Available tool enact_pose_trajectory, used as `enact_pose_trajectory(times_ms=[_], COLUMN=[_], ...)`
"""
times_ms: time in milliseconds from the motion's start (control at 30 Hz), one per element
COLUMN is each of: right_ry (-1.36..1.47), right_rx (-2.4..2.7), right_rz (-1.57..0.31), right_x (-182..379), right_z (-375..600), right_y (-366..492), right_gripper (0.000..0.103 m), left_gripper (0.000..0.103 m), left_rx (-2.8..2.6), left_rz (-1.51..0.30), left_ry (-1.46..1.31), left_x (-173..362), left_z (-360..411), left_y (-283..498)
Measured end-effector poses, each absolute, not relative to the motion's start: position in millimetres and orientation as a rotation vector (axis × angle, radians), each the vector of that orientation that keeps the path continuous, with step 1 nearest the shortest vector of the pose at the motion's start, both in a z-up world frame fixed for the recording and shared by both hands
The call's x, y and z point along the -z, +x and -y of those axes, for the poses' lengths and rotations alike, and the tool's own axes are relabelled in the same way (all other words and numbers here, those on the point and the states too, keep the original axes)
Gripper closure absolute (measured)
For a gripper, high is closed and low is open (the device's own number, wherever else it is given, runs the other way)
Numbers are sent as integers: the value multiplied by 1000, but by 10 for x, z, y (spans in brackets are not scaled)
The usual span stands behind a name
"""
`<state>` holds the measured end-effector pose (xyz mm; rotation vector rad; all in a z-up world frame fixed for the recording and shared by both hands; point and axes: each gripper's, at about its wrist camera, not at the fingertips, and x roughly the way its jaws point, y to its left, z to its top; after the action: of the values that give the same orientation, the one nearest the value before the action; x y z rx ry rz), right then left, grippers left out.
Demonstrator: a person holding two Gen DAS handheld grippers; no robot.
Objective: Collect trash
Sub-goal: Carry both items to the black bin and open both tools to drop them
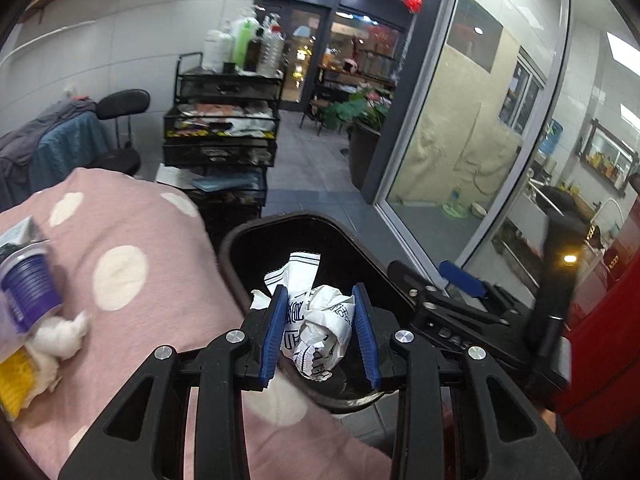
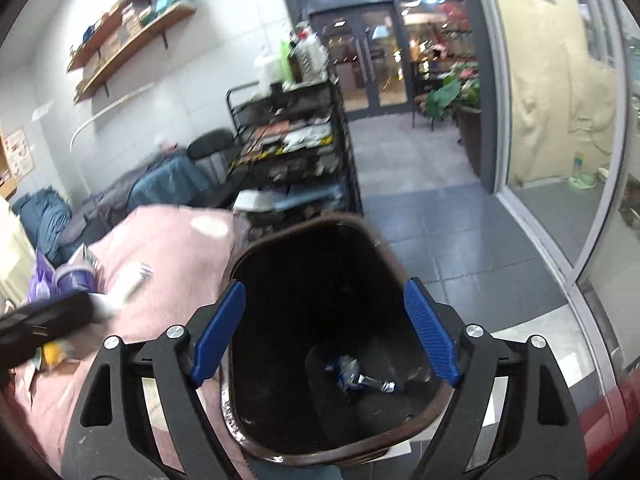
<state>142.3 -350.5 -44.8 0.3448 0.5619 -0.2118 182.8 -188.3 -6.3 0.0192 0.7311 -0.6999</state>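
My left gripper is shut on a crumpled white paper wrapper with blue print and holds it over the open black trash bin. My right gripper is open and empty above the same bin, where a crushed blue and silver wrapper lies at the bottom. More trash lies on the pink dotted cloth: a purple cup, white tissue and a yellow piece. The right wrist view shows the cup too.
A black wire cart with bottles on top stands behind the bin. A chair with draped clothes is at the left. A glass partition runs along the right, above grey floor tiles. The right gripper's body sits right of the bin.
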Motion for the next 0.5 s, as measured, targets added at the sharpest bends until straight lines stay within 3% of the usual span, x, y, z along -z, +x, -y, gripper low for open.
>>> enact_pose_trajectory(times_ms=[433,467,500], right_ry=[442,441,440], right_rx=[352,355,356], right_rz=[-551,-556,-557], right_x=[440,444,448], right_z=[3963,3979,3979], right_y=[1227,1225,1222], right_gripper=[18,18,18], left_gripper=[66,61,47], left_rx=[717,711,709], left_rz=[-910,-913,-912], left_ry=[118,133,147], left_x=[409,428,450], left_z=[2559,2582,2600], left_y=[2136,2136,2153])
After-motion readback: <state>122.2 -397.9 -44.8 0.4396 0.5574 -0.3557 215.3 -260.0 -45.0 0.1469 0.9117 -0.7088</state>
